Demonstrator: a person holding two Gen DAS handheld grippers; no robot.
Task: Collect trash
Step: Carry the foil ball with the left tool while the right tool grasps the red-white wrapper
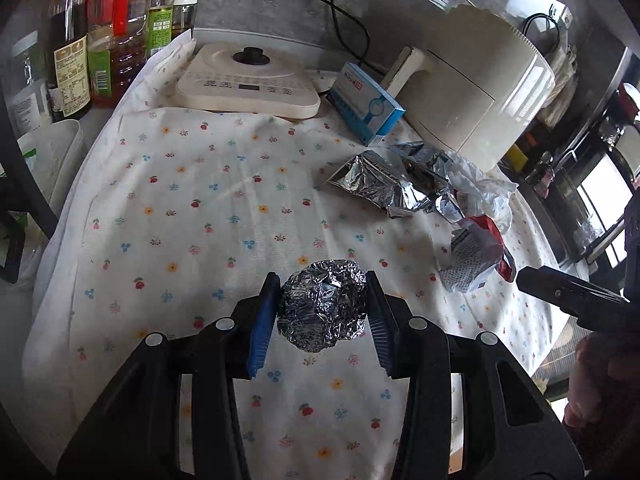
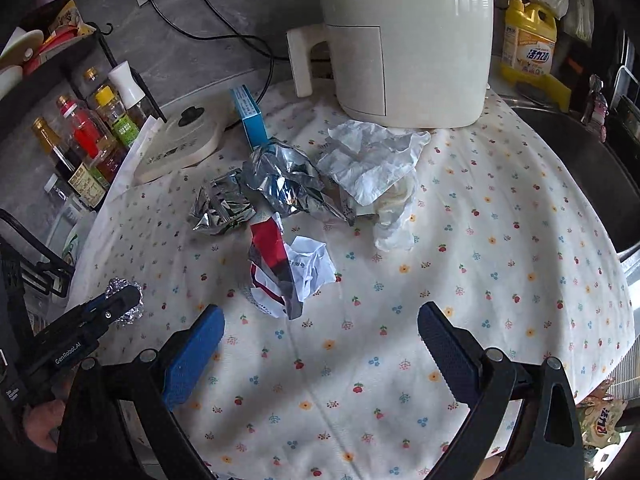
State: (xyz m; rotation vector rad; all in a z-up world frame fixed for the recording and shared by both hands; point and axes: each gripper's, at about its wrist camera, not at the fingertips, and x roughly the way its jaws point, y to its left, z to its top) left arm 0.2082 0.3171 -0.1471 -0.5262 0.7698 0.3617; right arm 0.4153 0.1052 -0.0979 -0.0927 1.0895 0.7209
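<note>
A crumpled foil ball point(image 1: 323, 305) sits between the blue pads of my left gripper point(image 1: 322, 280), which is shut on it just above the flowered cloth point(image 1: 200, 208). The ball also shows in the right wrist view point(image 2: 120, 286) at the far left. My right gripper point(image 2: 320, 320) is open and empty, just short of a red and white crumpled wrapper point(image 2: 286, 276). Behind the wrapper lie silver foil bags point(image 2: 280, 184), a smaller foil bag point(image 2: 220, 208) and crumpled white tissue point(image 2: 376, 168). In the left wrist view, the foil bags point(image 1: 384, 184) and the wrapper point(image 1: 476, 256) lie to the right.
A cream air fryer point(image 2: 408, 40) stands at the back, with a blue box point(image 2: 250, 114) and a flat cream appliance base point(image 1: 248, 80) beside it. Bottles point(image 1: 104, 32) line the left edge. A yellow detergent bottle point(image 2: 528, 40) and a sink point(image 2: 580, 168) are at the right.
</note>
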